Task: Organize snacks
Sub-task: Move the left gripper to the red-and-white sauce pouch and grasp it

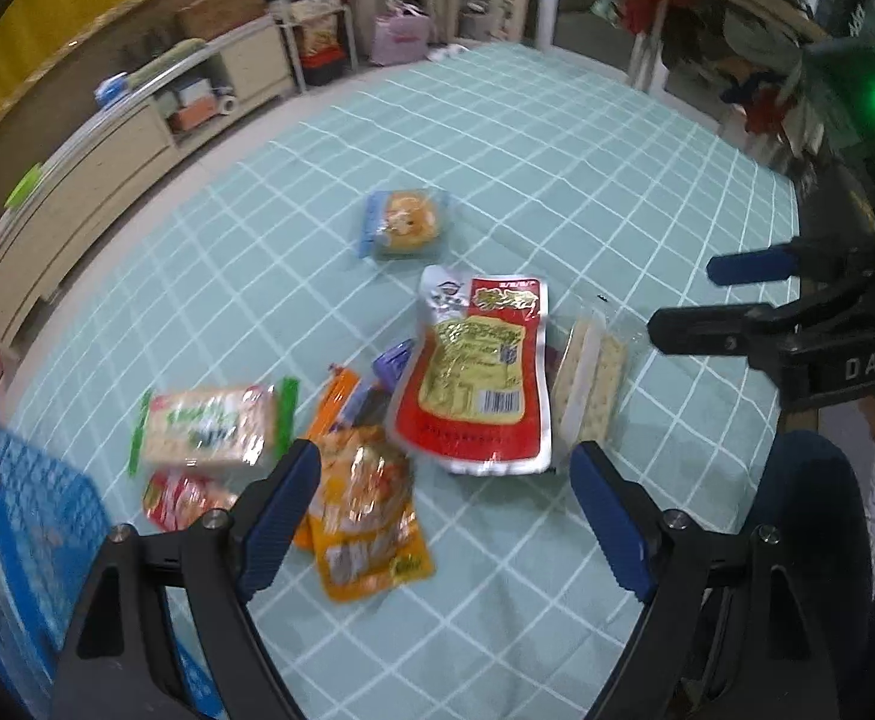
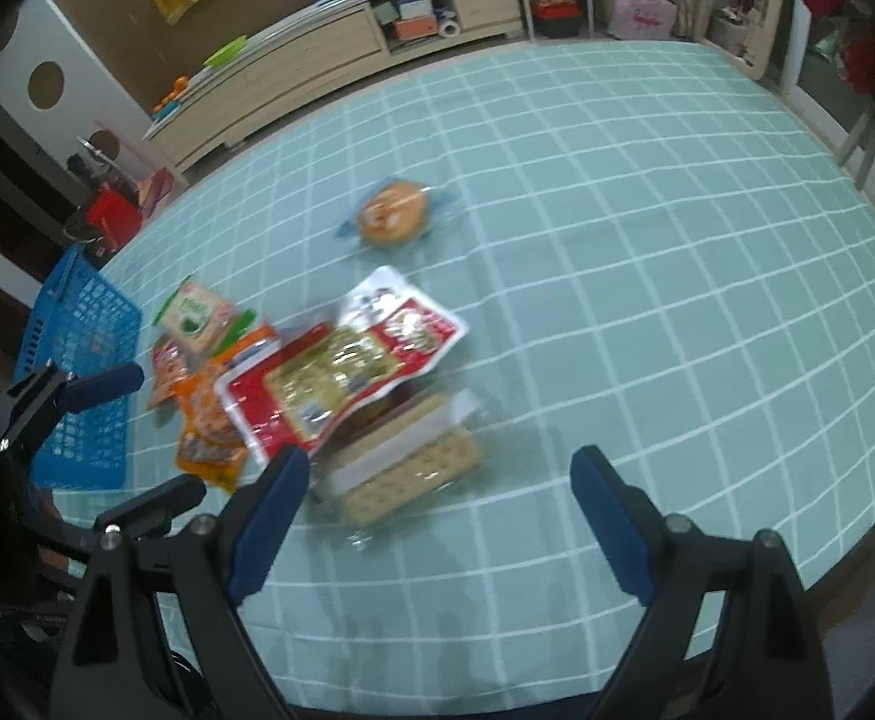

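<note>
The surface (image 2: pixel 647 228), covered by a pale green checked cloth, carries everything. At its left edge stands a blue basket (image 2: pixel 86 360), by my judgement the place the snacks are meant to go.

The snacks lie in a loose heap near the basket, and nothing is sorted yet. Biggest is the red pouch (image 1: pixel 476 372), flat and glossy; it looks light, limp and slippery, so I would pinch a sealed edge instead of the slick face. Just beside it, partly tucked under its right side, lies the clear cracker pack (image 1: pixel 590 384); the crackers are stiff but brittle, so a gentle grip across the narrow sides seems safest. The orange packet (image 1: pixel 365 516) is soft and crinkly and lies nearest the left tool (image 1: pixel 443 516), between its fingers in the left wrist view. The green-edged cracker pack (image 1: pixel 212 426) sits left of it, touching a small red packet (image 1: pixel 182 498). The wrapped bun (image 1: pixel 404 225) lies apart, farther out; it is squashy and best taken by its wrapper end.

The left tool hovers released, jaws wide and empty, just short of the heap. The right tool (image 2: pixel 440 522) is likewise spread wide and holds nothing, with the clear cracker pack directly ahead of its left finger.
</note>
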The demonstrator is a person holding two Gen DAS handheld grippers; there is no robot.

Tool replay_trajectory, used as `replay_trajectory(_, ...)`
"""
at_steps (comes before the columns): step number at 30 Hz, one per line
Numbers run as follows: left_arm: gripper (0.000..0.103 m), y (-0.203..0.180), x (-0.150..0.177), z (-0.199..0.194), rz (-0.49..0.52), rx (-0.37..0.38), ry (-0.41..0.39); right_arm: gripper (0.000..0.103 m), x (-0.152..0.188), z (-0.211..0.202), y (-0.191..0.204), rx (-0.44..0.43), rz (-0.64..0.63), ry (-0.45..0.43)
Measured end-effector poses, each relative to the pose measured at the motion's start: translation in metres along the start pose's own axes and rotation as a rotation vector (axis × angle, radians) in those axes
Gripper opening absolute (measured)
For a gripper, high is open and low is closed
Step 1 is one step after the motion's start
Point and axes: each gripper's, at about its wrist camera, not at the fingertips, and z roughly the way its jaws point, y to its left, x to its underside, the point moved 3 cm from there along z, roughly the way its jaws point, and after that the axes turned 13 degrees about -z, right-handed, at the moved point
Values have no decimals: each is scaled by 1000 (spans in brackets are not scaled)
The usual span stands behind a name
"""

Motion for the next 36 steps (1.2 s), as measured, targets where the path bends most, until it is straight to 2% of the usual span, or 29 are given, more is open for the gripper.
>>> replay_trajectory(10,84,-22,-27,49,76,67,107,92,6,9,-41,12,53,11)
replay_trajectory(14,84,-30,-36,67,118,47,141,92,8,12,-50,5,68,14)
replay_trajectory(18,84,-35,-44,78,159,14,140,92,10,16,-58,-5,89,17)
replay_trajectory(22,84,-37,-51,84,165,31,145,92,13,17,-62,-12,98,19)
replay_trajectory(26,84,-38,-52,91,218,12,161,92,15,16,-64,-17,102,18)
replay_trajectory(30,82,-39,-55,94,208,44,190,92,16,15,-64,-19,106,15)
replay_trajectory(32,75,-38,-54,98,197,58,215,92,16,16,-63,-21,107,16)
replay_trajectory(36,72,-33,-54,100,157,80,234,92,17,18,-58,-21,96,20)
